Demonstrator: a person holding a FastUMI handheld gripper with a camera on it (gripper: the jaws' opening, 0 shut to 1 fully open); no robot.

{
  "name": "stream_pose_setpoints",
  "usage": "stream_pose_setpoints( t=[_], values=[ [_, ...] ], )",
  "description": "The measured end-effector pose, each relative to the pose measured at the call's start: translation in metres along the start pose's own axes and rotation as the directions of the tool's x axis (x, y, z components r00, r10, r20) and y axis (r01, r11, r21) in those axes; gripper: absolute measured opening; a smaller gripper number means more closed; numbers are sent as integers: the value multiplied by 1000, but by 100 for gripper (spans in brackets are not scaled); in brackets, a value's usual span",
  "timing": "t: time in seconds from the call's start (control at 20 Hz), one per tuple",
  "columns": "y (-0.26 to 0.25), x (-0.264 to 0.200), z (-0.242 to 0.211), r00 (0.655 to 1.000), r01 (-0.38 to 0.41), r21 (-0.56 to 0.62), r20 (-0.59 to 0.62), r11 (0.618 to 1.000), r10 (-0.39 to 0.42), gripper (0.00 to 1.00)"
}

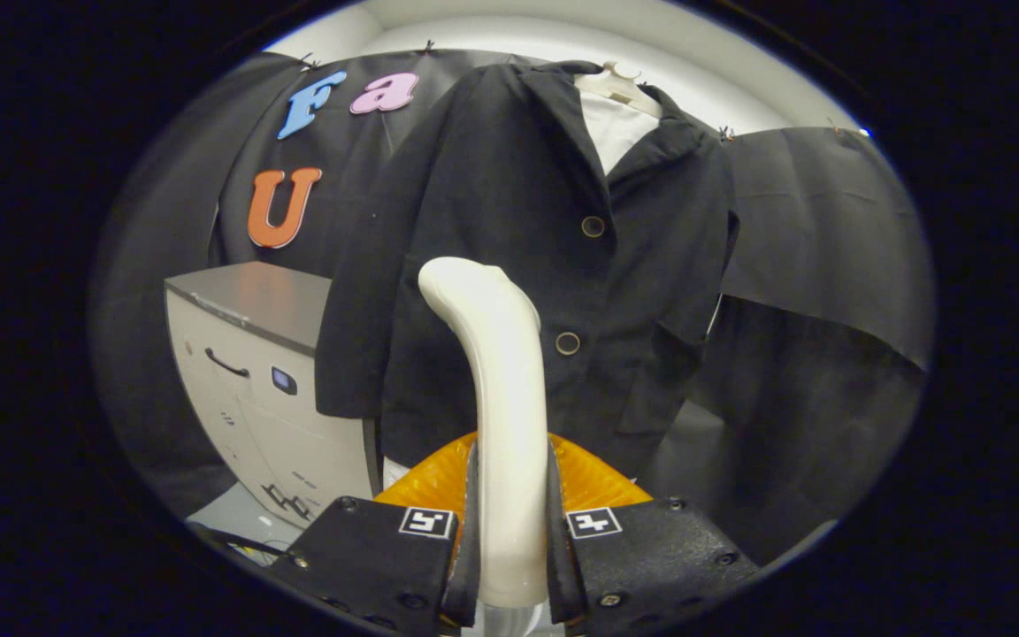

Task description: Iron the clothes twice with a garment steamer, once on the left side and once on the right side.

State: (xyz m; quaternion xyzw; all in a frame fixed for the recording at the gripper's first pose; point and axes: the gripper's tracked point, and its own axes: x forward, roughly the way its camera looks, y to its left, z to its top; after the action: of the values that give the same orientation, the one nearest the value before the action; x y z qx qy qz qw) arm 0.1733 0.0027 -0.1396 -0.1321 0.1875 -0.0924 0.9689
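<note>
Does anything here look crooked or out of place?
Nothing stands out. The black jacket hangs straight on its hanger, buttoned. The tongs grip the cream steamer handle squarely in front of it.

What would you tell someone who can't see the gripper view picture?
The gripper has its fingers shut on the cream handle of a garment steamer, which rises just ahead of a dark button-front jacket. The jacket hangs on a white hanger over a white shirt. A grey cabinet stands beside the jacket's sleeve.
</note>
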Motion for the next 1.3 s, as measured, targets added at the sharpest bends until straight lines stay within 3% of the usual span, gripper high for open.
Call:
stream_pose_setpoints(
  t=[0.55,0.8,1.0,1.3],
  values=[
    [10,-3,-130,983,-26,-57,-183,998,15,33],
    [7,-5,-160,974,-39,-74,-224,996,21,33],
    [3,-14,-146,978,-45,-21,-203,999,40,33],
    [-52,-42,-55,998,-24,126,-54,992,31,33]
  ],
)
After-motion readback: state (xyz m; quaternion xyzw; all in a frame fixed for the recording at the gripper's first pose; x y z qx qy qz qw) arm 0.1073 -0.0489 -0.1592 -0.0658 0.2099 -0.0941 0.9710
